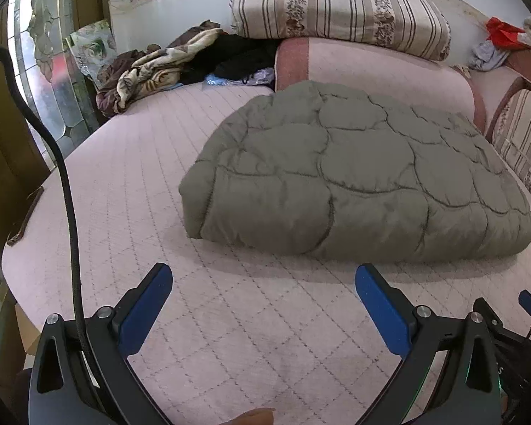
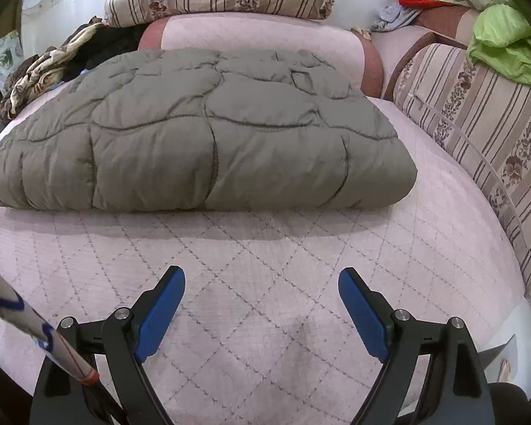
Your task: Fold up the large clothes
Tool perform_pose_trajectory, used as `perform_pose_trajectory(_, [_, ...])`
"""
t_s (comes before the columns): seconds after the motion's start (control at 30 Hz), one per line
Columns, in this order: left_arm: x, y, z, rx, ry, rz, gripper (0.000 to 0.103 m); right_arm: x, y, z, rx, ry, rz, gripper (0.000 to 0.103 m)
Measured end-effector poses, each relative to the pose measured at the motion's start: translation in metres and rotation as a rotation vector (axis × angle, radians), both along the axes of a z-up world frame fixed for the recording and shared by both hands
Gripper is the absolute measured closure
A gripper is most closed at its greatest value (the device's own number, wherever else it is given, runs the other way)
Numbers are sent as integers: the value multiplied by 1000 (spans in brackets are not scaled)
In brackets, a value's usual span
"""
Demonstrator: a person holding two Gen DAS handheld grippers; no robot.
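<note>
A grey-green quilted garment (image 1: 354,177) lies folded into a thick rectangle on the pink quilted bed cover (image 1: 141,163). The right wrist view shows the same garment (image 2: 201,141) straight ahead, its folded edge facing me. My left gripper (image 1: 263,272) hovers open over bare cover, short of the garment's near left corner, nothing between its blue pads. My right gripper (image 2: 262,276) is open too, above the cover in front of the garment's near edge, touching nothing. The tip of the right gripper (image 1: 529,302) shows at the left wrist view's right edge.
A striped floral cushion (image 1: 340,7) sits on a pink bolster (image 1: 371,71) behind the garment. Crumpled brown and black clothes (image 1: 152,67) are piled at the back left. A striped padded bed side (image 2: 478,141) runs along the right, with a green cloth (image 2: 506,46) on it. A black cable (image 1: 67,191) hangs at left.
</note>
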State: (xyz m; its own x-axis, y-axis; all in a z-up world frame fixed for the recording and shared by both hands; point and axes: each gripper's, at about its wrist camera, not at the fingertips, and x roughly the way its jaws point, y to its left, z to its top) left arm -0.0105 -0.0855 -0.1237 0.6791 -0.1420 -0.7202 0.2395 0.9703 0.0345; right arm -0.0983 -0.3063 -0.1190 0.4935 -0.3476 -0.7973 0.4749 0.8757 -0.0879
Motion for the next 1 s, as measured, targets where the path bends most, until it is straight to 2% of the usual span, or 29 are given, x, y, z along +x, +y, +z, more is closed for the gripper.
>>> perform_pose_trajectory(0.67, [-1,-16,-9,2,23,-58,0,2,-10,-6,-29,15,-42,12])
perform_pose_trajectory(1.0, [-1,-17,-9,2,23,-56,0,4,5,-2,-105,4,-14,12])
